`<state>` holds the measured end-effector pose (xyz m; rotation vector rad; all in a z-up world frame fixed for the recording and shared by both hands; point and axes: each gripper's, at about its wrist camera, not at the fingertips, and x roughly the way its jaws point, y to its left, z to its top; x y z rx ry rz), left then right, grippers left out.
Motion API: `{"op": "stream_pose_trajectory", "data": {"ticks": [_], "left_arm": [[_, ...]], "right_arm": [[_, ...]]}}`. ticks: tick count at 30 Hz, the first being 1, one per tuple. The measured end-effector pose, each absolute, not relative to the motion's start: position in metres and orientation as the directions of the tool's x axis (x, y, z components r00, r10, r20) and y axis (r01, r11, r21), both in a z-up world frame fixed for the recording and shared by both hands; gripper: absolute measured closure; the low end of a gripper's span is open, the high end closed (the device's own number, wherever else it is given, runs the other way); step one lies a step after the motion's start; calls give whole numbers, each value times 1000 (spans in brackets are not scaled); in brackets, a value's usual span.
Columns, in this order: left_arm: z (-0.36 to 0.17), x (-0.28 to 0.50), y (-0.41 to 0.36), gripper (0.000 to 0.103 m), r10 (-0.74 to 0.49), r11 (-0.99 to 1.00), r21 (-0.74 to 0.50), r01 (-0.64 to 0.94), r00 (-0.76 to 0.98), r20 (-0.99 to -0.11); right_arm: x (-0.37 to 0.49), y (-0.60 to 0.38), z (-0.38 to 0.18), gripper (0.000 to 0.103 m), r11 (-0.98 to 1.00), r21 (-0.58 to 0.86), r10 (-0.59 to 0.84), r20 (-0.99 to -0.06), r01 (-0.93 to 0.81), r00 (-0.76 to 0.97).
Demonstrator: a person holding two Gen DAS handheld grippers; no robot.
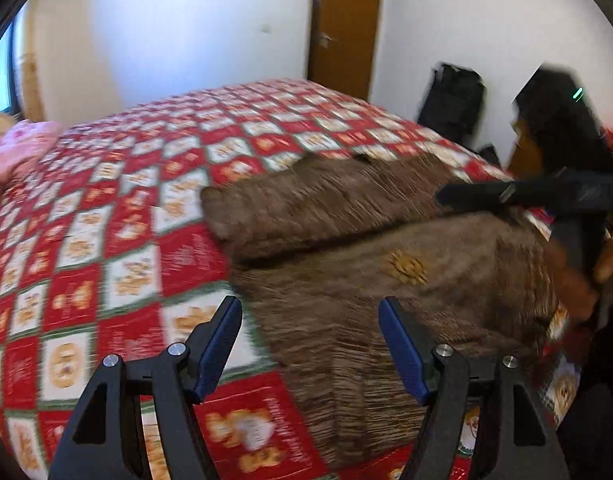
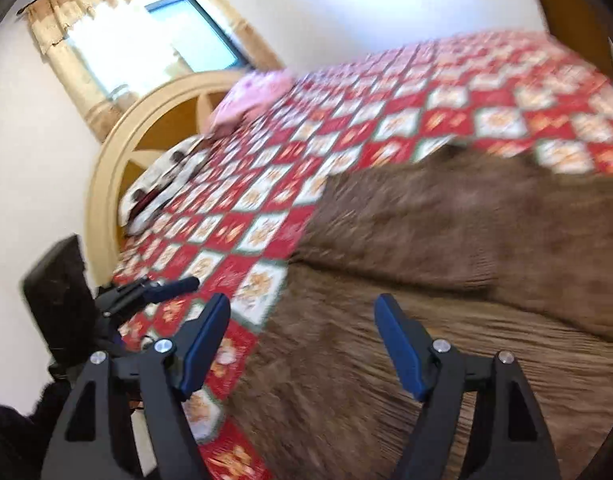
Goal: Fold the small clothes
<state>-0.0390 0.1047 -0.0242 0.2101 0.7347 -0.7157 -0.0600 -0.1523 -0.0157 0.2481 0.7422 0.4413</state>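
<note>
A brown ribbed knit garment (image 1: pixel 366 280) lies on the bed's red and white patchwork quilt (image 1: pixel 106 240). One part of it is folded across its far side (image 1: pixel 326 208), and a yellow emblem (image 1: pixel 406 268) shows on the front. My left gripper (image 1: pixel 310 308) is open just above the garment's left edge, with nothing between its blue pads. My right gripper (image 2: pixel 302 304) is open too, over the garment (image 2: pixel 446 280) near the same edge. In the left wrist view one of the right gripper's fingers (image 1: pixel 486 194) reaches in from the right. The left gripper (image 2: pixel 158 286) shows at the left of the right wrist view. Both views are blurred.
A pink pillow (image 1: pixel 22 152) and a white patterned pillow (image 2: pixel 162 176) lie by the curved headboard (image 2: pixel 106 168), under a curtained window (image 2: pixel 154 32). A brown door (image 1: pixel 346 28) and black bags (image 1: pixel 450 100) stand beyond the bed. A hand (image 1: pixel 610 260) shows at the right edge.
</note>
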Motion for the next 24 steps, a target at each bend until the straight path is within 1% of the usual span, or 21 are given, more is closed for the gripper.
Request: {"op": "stream_pose_trajectory", "data": {"ticks": [2, 4, 6, 10, 13, 14, 15, 17, 19, 21, 24], "left_arm": [[-33, -41, 90, 31, -546, 722, -80, 687, 495, -676], [-43, -40, 79, 31, -573, 692, -125, 711, 435, -695], [-54, -44, 69, 31, -572, 673, -125, 729, 407, -712], [-69, -43, 54, 31, -541, 682, -115, 722, 393, -743], [-74, -42, 49, 31, -530, 690, -121, 713, 384, -757], [-77, -43, 47, 35, -521, 690, -114, 714, 381, -764], [-80, -44, 46, 44, -517, 689, -113, 716, 376, -769], [-84, -47, 44, 50, -495, 696, -84, 713, 391, -776], [-83, -51, 44, 60, -494, 692, -75, 718, 395, -775], [-82, -52, 45, 76, -503, 689, -95, 718, 381, -776], [-79, -49, 49, 80, -520, 700, -136, 701, 370, -770]], "right_arm": [[-82, -169, -10, 31, 911, 318, 408, -611, -261, 679], [-94, -181, -10, 37, 944, 252, 327, -638, -212, 698], [-104, -194, -12, 42, 969, 188, 246, -666, -160, 704], [-114, -219, -20, 48, 983, 162, 177, -685, -89, 707], [-122, -236, -19, 50, 986, 158, 143, -682, -46, 717], [-126, -242, -17, 50, 988, 152, 129, -681, -32, 721], [-129, -249, -15, 50, 990, 141, 104, -678, -11, 728], [-133, -263, -11, 50, 992, 126, 62, -671, 31, 739], [-137, -273, -9, 50, 992, 109, 26, -673, 64, 740], [-141, -282, -9, 50, 992, 66, -35, -678, 108, 734], [-144, -292, -15, 50, 989, 16, -96, -690, 147, 717]]}}
